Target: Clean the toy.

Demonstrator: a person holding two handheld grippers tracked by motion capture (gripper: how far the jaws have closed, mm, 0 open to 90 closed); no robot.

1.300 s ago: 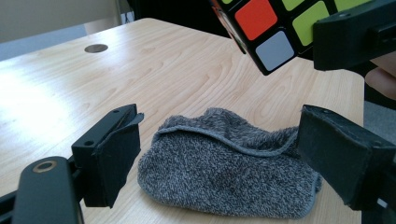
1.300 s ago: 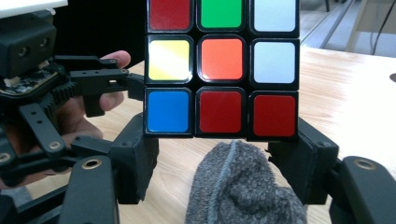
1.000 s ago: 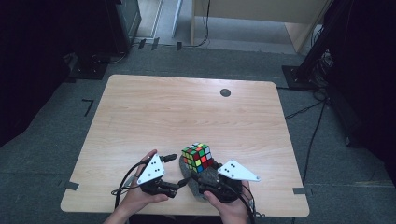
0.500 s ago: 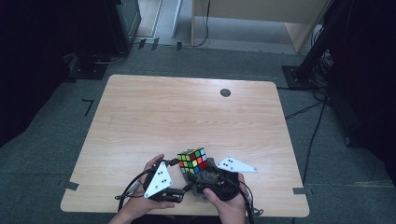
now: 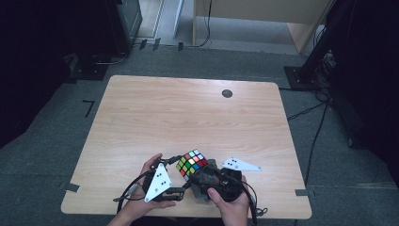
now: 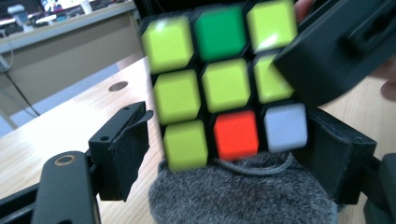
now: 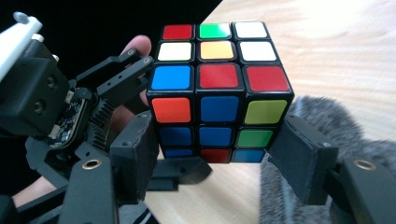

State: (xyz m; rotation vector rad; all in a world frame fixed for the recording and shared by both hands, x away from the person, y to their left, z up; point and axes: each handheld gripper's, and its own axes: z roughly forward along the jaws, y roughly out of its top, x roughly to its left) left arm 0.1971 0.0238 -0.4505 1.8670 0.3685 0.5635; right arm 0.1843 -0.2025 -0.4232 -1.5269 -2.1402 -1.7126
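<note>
A scrambled colour cube [image 5: 191,162] is held up just above the table's near edge, between both hands. My right gripper [image 7: 217,142] is shut on its lowest layer, one black pad [image 7: 135,158] on each side. My left gripper [image 6: 229,137] straddles the cube [image 6: 224,84] from the other side. Its jaws have just been closing with the cube between them, and its pads [image 6: 126,149] now meet the cube's edges. In the right gripper view the left gripper's upper finger [image 7: 126,72] touches the cube's top left edge, and the other runs beneath it.
A grey fuzzy cover [image 7: 327,121] sits by the right gripper, right under the cube. The wooden table [image 5: 188,113] has a small dark round hole [image 5: 227,93] at its far side. Dark stands and cables [image 5: 324,117] lie on the floor around it.
The left gripper has rolled so that its grey plate tips downward, and it has moved in against the cube. The cube has shifted slightly left. The right gripper has kept its grip.
</note>
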